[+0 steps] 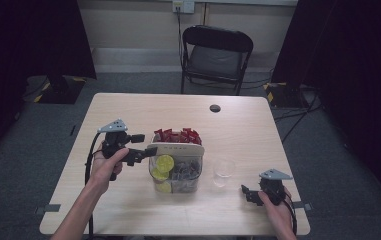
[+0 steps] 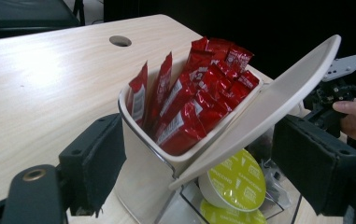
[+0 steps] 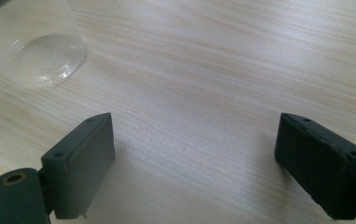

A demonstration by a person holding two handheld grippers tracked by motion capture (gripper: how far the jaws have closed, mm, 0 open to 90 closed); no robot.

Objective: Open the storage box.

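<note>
On the pale wood counter (image 1: 128,210), the left gripper's (image 2: 203,168) wide-open, empty fingers could topple the sachet box (image 2: 143,154) by nudging its raised lid (image 2: 278,98); the right gripper's (image 3: 194,163) fingers gape idle.

A black folding chair (image 1: 217,56) stands beyond the wooden table (image 1: 128,110) on grey, seemingly carpeted floor (image 1: 328,165).

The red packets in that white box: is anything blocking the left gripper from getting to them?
Nothing visible blocks them. The lid is tilted open off to one side, the red packets stand exposed, and the left gripper, jaws wide open, sits right at the white box.
</note>
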